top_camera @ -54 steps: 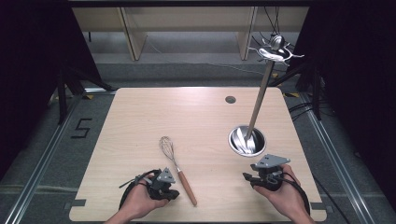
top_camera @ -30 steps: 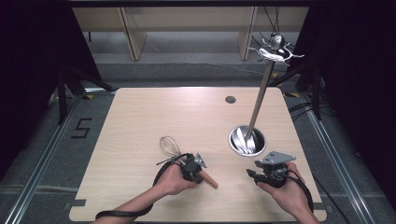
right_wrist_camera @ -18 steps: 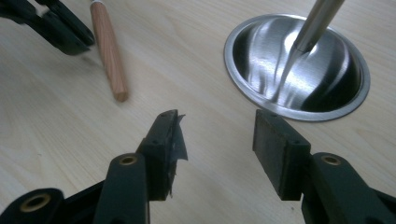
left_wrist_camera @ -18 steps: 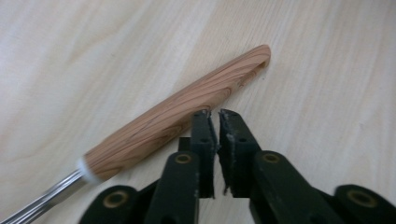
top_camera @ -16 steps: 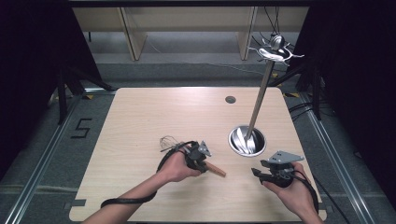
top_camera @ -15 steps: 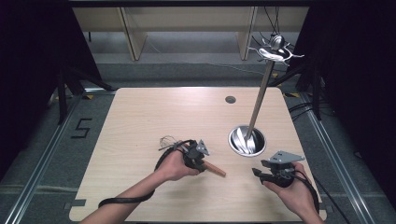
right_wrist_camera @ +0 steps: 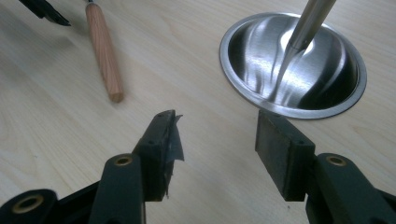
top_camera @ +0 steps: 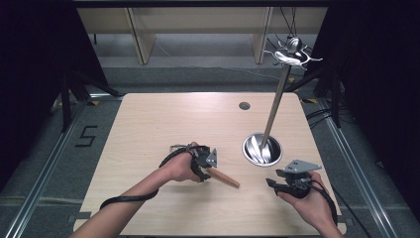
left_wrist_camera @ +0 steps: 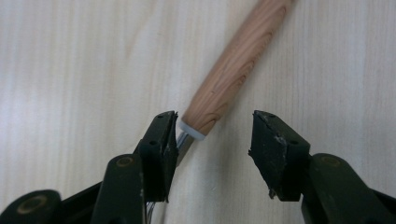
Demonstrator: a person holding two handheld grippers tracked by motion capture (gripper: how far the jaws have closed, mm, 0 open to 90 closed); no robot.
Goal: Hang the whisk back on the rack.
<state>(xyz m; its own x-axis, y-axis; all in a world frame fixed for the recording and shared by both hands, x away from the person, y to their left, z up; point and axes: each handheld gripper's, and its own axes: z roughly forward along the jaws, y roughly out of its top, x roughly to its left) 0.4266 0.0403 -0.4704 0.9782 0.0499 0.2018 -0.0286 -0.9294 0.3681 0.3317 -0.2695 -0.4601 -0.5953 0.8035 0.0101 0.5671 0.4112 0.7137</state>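
Wood-handled whisk (top_camera: 218, 174) lies on the pale table (top_camera: 148, 119), just left of centre in the lower half of the high view, its handle pointing lower right. The left gripper (top_camera: 204, 159) sits over the handle's metal end; its jaws have just been opening and stand wide, the handle (left_wrist_camera: 233, 65) between them, the left jaw close against the collar. The right gripper (top_camera: 282, 183), lower right, has its jaws wide and empty, just below the steel bowl (top_camera: 249, 144) with its upright rod (top_camera: 275, 99).

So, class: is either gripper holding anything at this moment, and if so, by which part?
Nothing is held. The left gripper has just opened around the whisk where handle meets wire; the right gripper is open.
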